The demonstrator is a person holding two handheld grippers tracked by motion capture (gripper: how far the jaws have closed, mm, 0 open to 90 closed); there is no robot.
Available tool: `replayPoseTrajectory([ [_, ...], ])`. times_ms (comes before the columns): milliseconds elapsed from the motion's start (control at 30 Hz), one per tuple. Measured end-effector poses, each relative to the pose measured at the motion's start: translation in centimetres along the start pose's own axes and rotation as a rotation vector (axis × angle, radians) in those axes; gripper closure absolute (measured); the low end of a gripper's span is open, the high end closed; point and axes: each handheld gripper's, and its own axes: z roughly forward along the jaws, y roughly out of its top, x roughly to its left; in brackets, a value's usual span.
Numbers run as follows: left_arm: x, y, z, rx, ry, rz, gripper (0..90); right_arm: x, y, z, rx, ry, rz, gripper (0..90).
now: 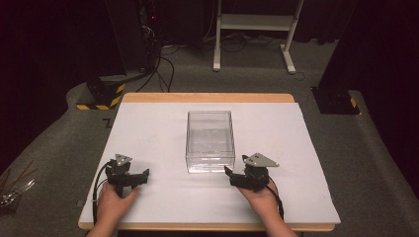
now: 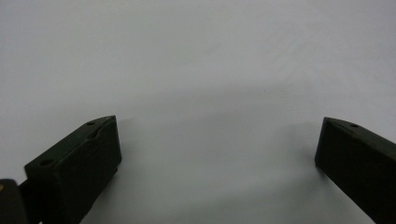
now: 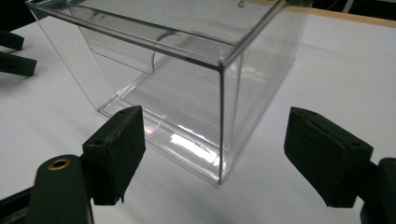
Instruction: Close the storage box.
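Note:
A clear, empty plastic box [image 1: 210,140] stands on the white mat [image 1: 148,128] in the middle of the table. My left gripper [image 1: 143,177] rests near the front left, jaws pointing right toward the box and apart from it. In the left gripper view it [image 2: 218,128] is open over bare white mat. My right gripper [image 1: 230,177] sits just off the box's front right corner, pointing left. In the right gripper view it [image 3: 212,116] is open, with the box's near corner [image 3: 219,93] straight ahead between the jaws and untouched. The left gripper's jaws [image 3: 14,51] show at the far left edge.
The mat covers a wooden table [image 1: 207,97]. Behind it on the grey floor are a white stand's legs [image 1: 254,44], cables [image 1: 163,64] and a black-and-yellow striped base [image 1: 101,96]. A black column foot [image 1: 336,101] stands at the back right.

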Motion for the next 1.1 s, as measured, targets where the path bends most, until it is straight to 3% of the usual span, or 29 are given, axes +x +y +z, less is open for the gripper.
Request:
replayPoseTrajectory([
  [267, 0.0, 0.0, 0.0, 0.002, 0.000, 0.001, 0.6, -2.1, -1.2, -2.1, -0.002, -0.044, 0.019, 21.9],
  [600, 0.0, 0.0, 0.0, 0.001, 0.000, 0.001, 0.6, -6.5, -4.2, -4.5, 0.038, -0.156, 0.080, 23.0],
  [767, 0.0, 0.0, 0.0, 0.001, 0.000, 0.001, 0.6, -8.1, -5.6, -5.0, 0.071, -0.211, 0.083, 24.0],
  [900, 0.0, 0.0, 0.0, 0.000, -0.001, -0.001, 0.6, -8.5, -6.4, -4.8, 0.102, -0.232, 0.082, 25.3],
  [1100, 0.0, 0.0, 0.0, 0.001, 0.000, 0.001, 0.6, -7.6, -6.4, -4.4, 0.140, -0.249, -0.005, 29.1],
])
